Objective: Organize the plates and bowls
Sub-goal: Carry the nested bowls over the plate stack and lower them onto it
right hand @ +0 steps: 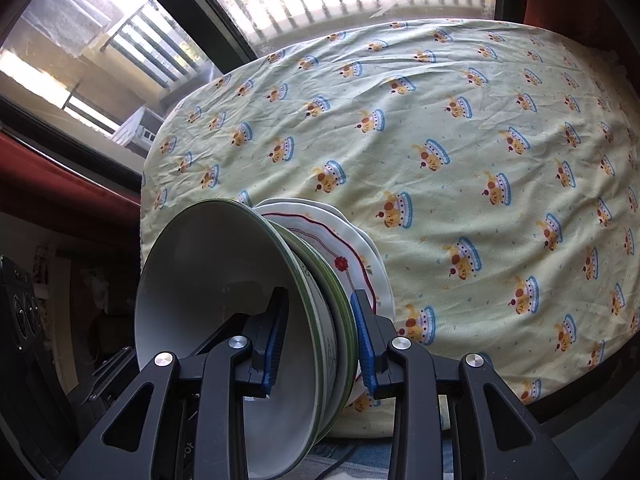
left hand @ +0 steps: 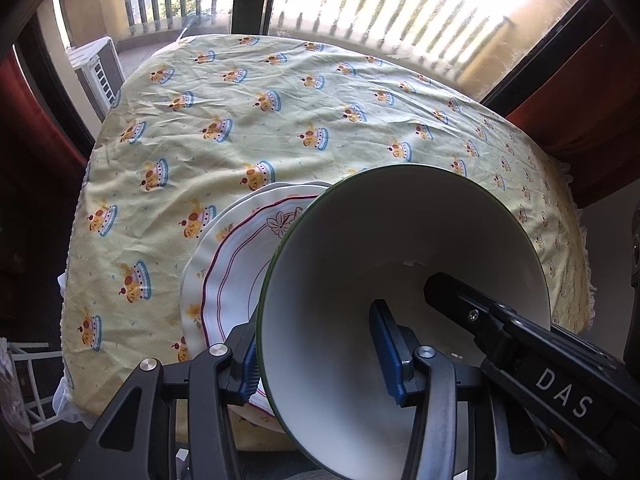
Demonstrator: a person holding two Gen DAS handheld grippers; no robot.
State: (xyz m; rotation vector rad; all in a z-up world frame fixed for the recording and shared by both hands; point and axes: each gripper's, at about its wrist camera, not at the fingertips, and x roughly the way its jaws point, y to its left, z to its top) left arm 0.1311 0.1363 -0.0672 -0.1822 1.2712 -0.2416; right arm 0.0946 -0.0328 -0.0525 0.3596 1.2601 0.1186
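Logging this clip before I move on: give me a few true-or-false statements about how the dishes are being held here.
1. The left gripper clamps the stack of bowls and plates at its rim. True.
2. The right gripper is empty. False: it clamps the same stack.
3. The tablecloth is plain white. False: pale yellow with a printed pattern.
4. The plate under the bowls has a dark red line near its edge. True.
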